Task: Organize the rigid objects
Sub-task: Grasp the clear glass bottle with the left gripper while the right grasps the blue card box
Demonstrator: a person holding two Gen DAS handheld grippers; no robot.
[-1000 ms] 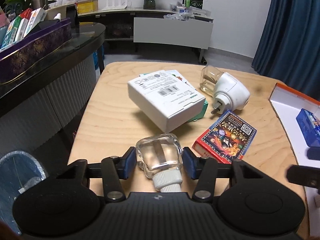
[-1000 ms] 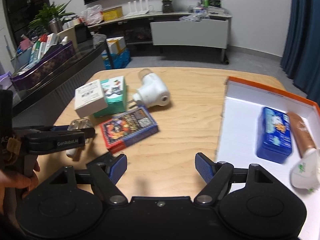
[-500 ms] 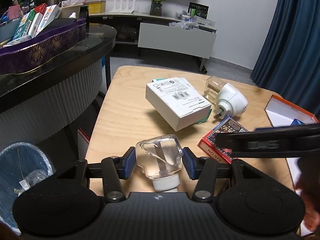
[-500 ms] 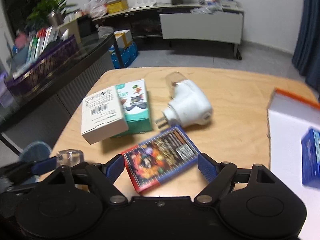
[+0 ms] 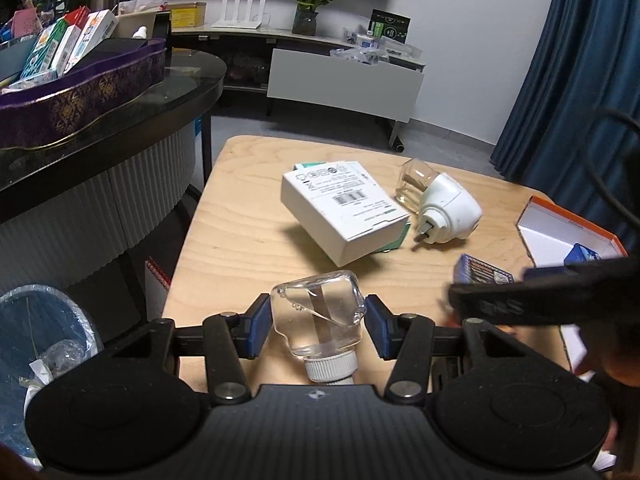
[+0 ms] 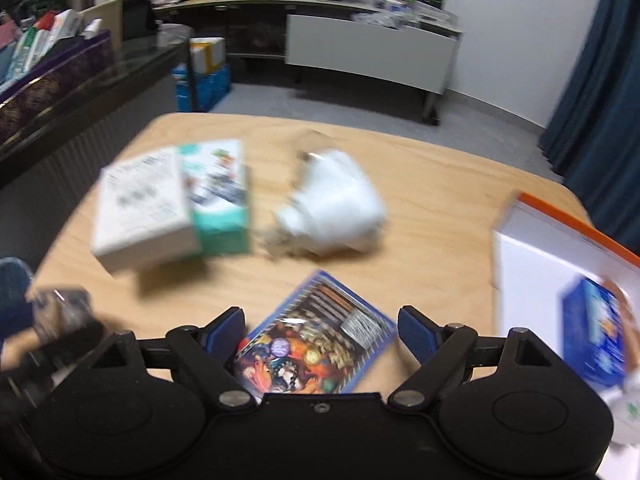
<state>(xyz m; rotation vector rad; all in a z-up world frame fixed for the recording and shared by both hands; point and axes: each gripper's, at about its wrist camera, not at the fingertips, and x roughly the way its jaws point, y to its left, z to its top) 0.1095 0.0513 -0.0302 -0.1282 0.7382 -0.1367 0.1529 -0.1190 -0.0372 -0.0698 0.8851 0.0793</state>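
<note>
The left tool (image 5: 318,320) grips a slick, breakable glass bottle (image 5: 318,312); the right tool (image 6: 320,330) gapes around the stiff card box (image 6: 316,344).

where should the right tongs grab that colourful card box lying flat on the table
Take the card box across its two long edges, coming down from above. It lies flat on the wooden table, so only its thin sides offer purchase, and the open right tongs already straddle it, though it sits skewed to them, so probably twist to match.

Left gripper (image 5: 318,322): matte black ribbed body; two round domes; silver screws; blue pads (image 5: 258,326); right gripper (image 6: 320,332) identical; skin-toned hand (image 5: 610,364) at three o'clock.
</note>
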